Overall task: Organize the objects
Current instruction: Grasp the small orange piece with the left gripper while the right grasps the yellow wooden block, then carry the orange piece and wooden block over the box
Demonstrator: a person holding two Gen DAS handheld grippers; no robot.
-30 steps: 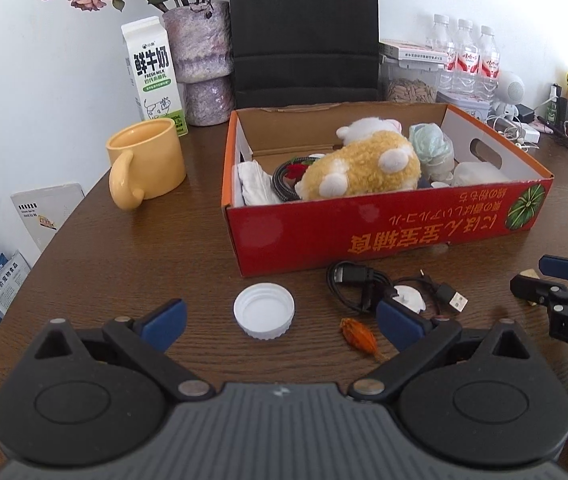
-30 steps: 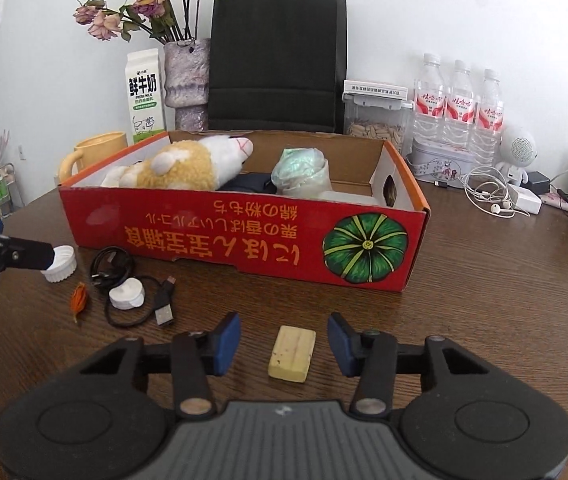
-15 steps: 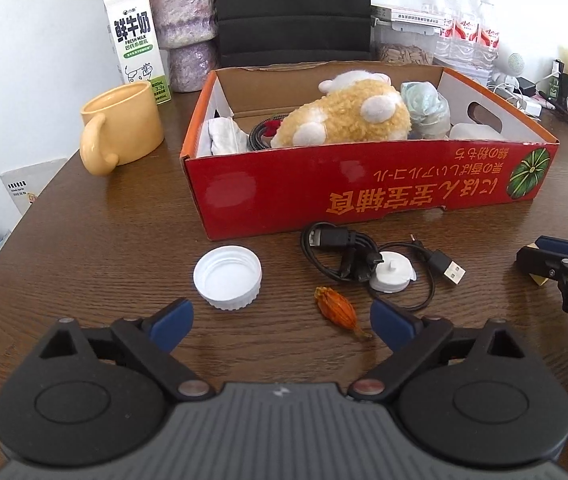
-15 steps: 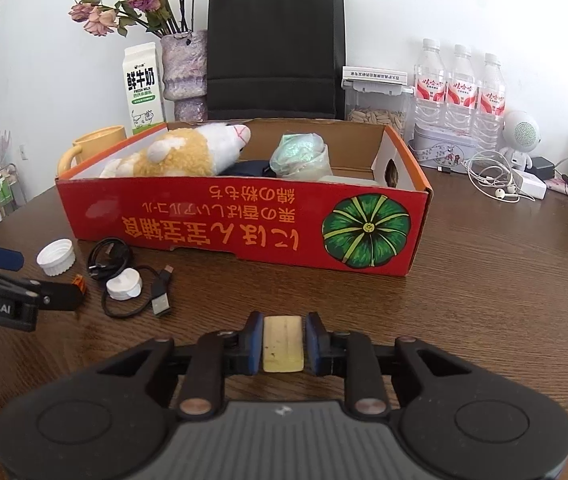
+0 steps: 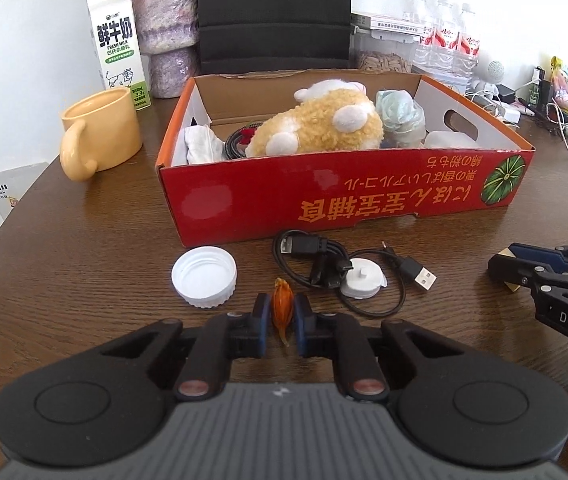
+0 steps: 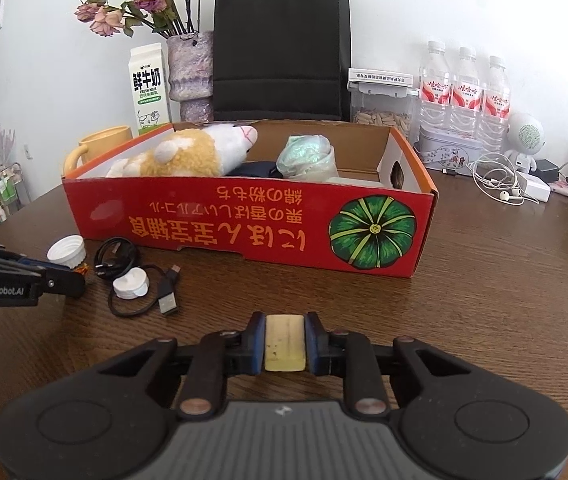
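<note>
A small orange pod-shaped trinket [image 5: 283, 312] lies on the brown table between the blue pads of my left gripper [image 5: 281, 300]. Its jaws are closing and the pads touch the trinket's sides. In the right wrist view, my right gripper [image 6: 285, 318] is shut on a pale yellow block [image 6: 285, 344] low over the table. A red cardboard box [image 5: 324, 204] stands just beyond both, holding a yellow-and-white plush toy [image 5: 320, 128], a cloth and a wrapped bundle. The right gripper [image 5: 504, 270] shows at the right edge of the left wrist view.
A white bottle cap [image 5: 204, 276] and a black cable with a white puck [image 5: 362, 280] lie in front of the box. A yellow mug [image 5: 100, 136], milk carton [image 5: 118, 46], vase, black bag and water bottles [image 6: 464, 88] stand behind. Earphones and chargers lie at the far right.
My left gripper came in over the orange trinket and its wide jaws closed onto it. My right gripper's jaws closed on the yellow block and stayed there.
</note>
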